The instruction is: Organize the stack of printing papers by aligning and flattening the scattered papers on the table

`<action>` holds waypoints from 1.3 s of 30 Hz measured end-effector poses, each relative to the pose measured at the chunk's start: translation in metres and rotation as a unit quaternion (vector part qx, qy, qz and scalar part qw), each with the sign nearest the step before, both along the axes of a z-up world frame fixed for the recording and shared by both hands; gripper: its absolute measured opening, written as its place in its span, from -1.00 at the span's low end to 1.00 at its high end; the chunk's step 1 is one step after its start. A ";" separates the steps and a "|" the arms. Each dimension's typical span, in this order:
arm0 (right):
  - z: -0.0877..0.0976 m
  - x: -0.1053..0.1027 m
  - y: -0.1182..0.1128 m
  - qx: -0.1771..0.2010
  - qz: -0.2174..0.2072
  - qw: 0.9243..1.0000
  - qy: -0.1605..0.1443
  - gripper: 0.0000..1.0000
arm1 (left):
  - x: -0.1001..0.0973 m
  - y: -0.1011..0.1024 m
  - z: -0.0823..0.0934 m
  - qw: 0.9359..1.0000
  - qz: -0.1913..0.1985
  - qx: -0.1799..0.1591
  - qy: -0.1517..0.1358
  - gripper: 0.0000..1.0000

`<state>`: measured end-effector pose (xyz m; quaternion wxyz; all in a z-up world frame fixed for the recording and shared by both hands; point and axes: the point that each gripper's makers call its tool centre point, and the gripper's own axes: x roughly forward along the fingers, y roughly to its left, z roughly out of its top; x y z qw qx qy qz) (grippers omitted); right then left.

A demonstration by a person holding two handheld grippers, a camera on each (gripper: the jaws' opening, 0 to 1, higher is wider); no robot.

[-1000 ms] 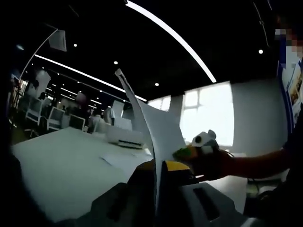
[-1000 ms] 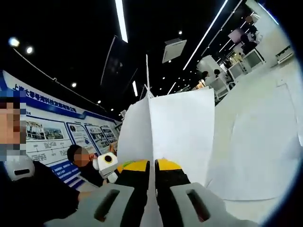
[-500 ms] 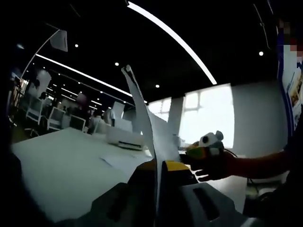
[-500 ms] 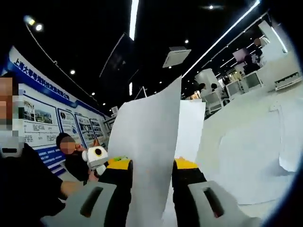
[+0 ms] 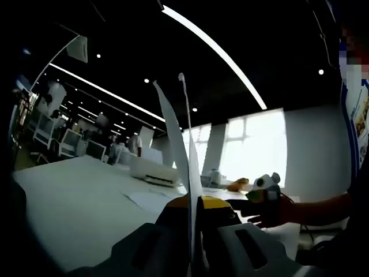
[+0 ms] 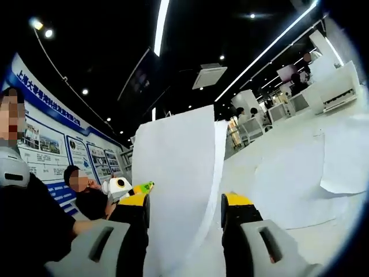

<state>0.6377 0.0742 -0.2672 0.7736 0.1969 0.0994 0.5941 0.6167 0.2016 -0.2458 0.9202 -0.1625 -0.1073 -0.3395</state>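
Papers: white sheets standing upright, thin edge-on, pinched between the narrow jaws of left gripper; broad face rising loose between wide-open right gripper; more flat on table beyond.

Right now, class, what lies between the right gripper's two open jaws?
In the right gripper view, the upright sheets of printing paper stand between the open jaws of the right gripper, the sheets leaning near the left jaw.

Upright papers stand between the right gripper's spread jaws, blocking the way forward. Beyond lie loose sheets on open table; a printer stands farther back
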 end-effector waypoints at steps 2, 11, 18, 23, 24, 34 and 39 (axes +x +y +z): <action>0.000 0.000 -0.004 0.009 0.000 1.000 0.002 -0.09 | 0.000 0.000 0.000 1.000 0.001 0.002 0.000 -0.88; -0.003 -0.006 -0.019 0.026 -0.006 1.000 -0.012 -0.12 | 0.000 0.003 0.001 1.000 0.004 -0.004 -0.001 -0.88; 0.003 -0.009 -0.027 0.035 -0.030 0.999 -0.024 -0.16 | -0.002 0.004 0.003 1.000 -0.001 -0.012 -0.004 -0.88; -0.003 -0.020 -0.022 0.008 -0.021 0.999 -0.039 -0.16 | -0.002 0.004 0.004 1.000 0.000 -0.015 -0.006 -0.88; -0.004 -0.021 -0.022 0.006 -0.020 0.999 -0.039 -0.16 | -0.002 0.004 0.004 1.000 0.000 -0.015 -0.006 -0.88; -0.009 -0.021 -0.021 -0.017 -0.024 0.998 -0.052 -0.16 | -0.002 0.005 0.004 1.000 -0.001 -0.017 -0.008 -0.87; -0.012 -0.022 -0.020 -0.027 -0.019 0.998 -0.053 -0.16 | -0.002 0.006 0.004 1.000 0.001 -0.017 -0.007 -0.87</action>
